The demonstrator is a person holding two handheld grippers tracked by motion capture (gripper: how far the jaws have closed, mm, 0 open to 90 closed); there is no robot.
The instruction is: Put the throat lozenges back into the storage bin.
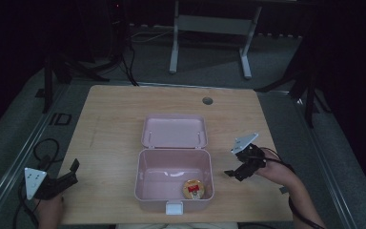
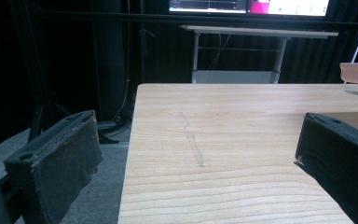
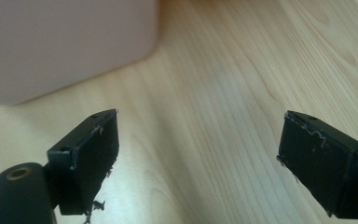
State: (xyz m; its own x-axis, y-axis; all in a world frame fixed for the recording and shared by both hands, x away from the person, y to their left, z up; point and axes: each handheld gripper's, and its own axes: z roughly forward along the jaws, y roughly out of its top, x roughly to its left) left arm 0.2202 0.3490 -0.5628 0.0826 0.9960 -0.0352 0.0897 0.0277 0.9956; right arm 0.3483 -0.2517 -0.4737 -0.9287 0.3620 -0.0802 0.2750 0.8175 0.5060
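Note:
A pink lunch box [image 1: 147, 181] stands open at the table's front middle, its lid [image 1: 174, 131] laid flat behind it. Inside, at the front right, lies a small round yellow item with a red label [image 1: 193, 189]. My left gripper [image 1: 72, 171] rests open at the table's front left corner, holding nothing; its jaws stand wide apart over bare wood [image 2: 200, 149]. My right gripper [image 1: 232, 172] hovers open just right of the box, tilted down. The box's pink wall [image 3: 60, 46] appears beyond its left jaw.
The wooden table [image 1: 109, 124] has a cable hole [image 1: 208, 100] near its far edge. Cables [image 1: 43, 150] trail off the front left. A white desk frame [image 1: 209, 28] stands behind on the floor, and dark stands flank the table.

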